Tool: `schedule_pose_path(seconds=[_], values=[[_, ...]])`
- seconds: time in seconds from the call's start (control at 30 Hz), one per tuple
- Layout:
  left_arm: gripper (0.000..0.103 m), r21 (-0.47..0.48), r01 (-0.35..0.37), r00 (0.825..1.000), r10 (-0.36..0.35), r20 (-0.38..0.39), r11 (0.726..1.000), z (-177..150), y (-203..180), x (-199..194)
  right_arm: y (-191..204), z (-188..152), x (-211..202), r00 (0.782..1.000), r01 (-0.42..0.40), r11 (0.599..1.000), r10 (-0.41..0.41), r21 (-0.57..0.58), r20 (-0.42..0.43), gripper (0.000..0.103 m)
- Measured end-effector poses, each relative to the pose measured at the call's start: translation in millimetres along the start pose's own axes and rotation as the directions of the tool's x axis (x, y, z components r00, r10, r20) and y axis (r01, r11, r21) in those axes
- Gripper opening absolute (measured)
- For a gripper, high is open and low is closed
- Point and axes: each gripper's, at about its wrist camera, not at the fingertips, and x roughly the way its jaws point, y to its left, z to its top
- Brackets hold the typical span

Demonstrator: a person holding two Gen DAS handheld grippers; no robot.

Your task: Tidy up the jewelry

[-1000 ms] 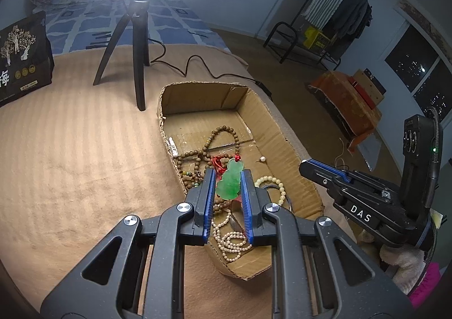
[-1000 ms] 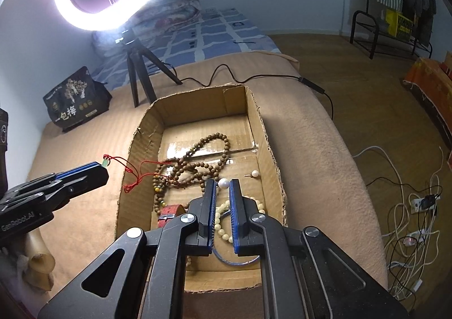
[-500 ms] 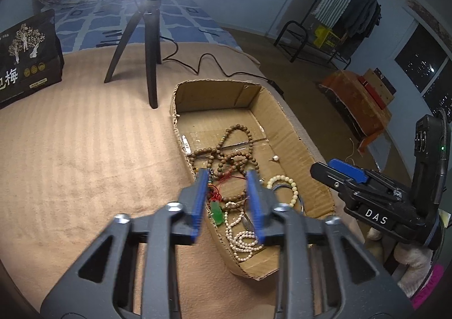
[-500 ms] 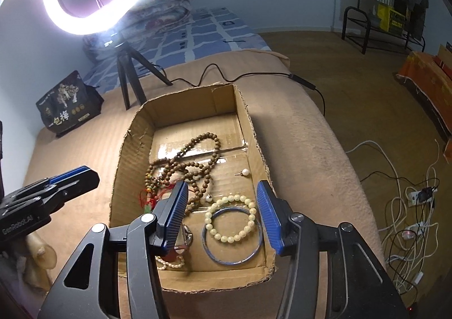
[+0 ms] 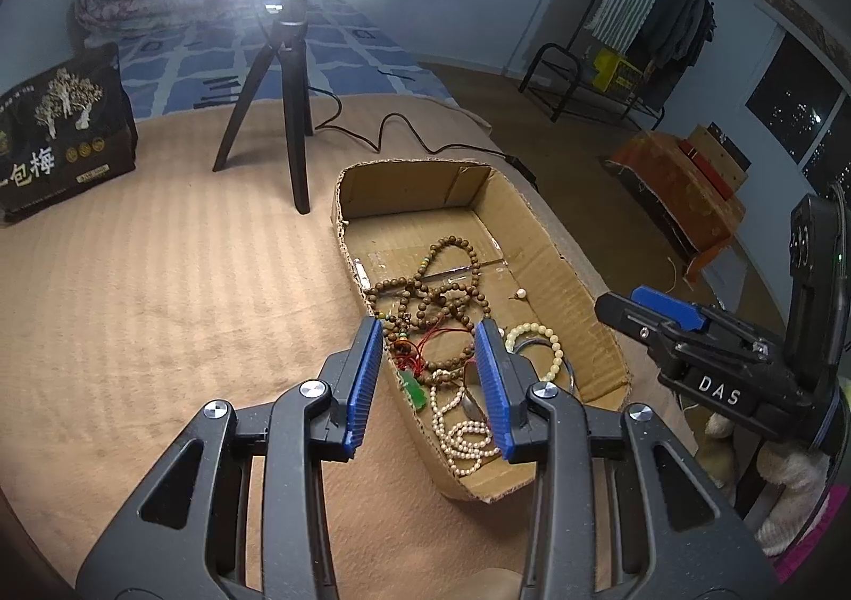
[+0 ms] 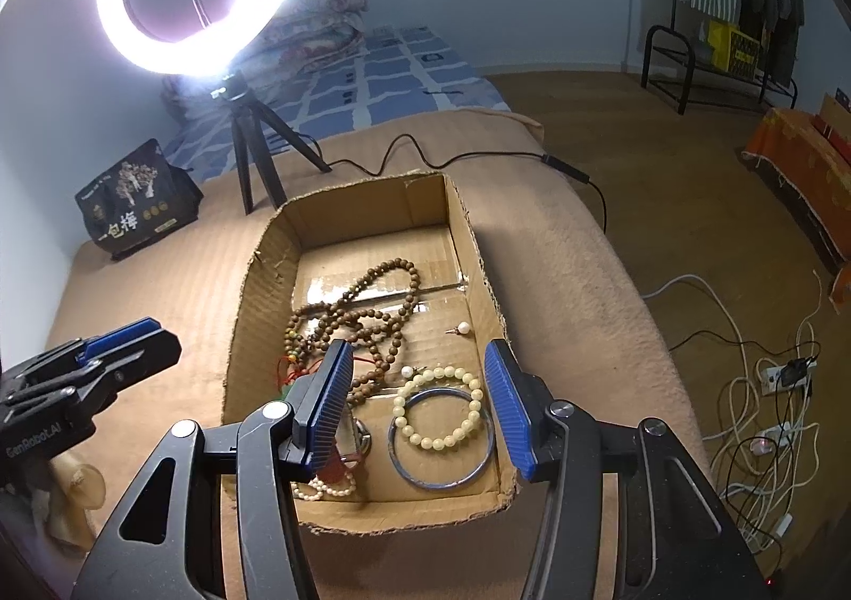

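Green pendant (image 5: pixel 414 390) dropped, both tongs parted

Your right claw (image 6: pixel 417 398): jaws apart, nothing between pads, hanging over cardboard box (image 6: pixel 473 249) on bed. Below: cream bead bracelet (image 6: pixel 436 408) overlapping blue bangle (image 6: pixel 441 461); brown bead strand (image 6: pixel 367 313) beyond. Left claw (image 6: pixel 127 350) outside box's left wall.
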Motion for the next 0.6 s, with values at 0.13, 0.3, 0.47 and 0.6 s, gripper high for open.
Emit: schedule_pose_path(seconds=[0.13, 0.3, 0.47, 0.6], values=[[0.036, 0.015, -0.008, 1.000, 0.007, 0.021, 1.000, -4, -6, -16, 2, -1, -12, 1.000, 0.011, 1.000, -0.011, 0.001, 0.021, 0.050], [0.036, 0.039, -0.027, 0.998, 0.025, 0.061, 0.999, -12, -13, -42, 8, -4, -32, 0.998, 0.022, 1.000, -0.021, -0.012, 0.052, 0.050], [0.036, 0.075, -0.059, 0.993, 0.051, 0.108, 0.995, -19, -22, -70, 21, -8, -58, 0.994, 0.049, 0.997, -0.043, -0.059, 0.098, 0.051], [0.043, 0.093, -0.071, 0.990, 0.059, 0.132, 0.993, -24, -28, -92, 31, -11, -77, 0.989, 0.069, 0.994, -0.057, -0.087, 0.133, 0.063]])
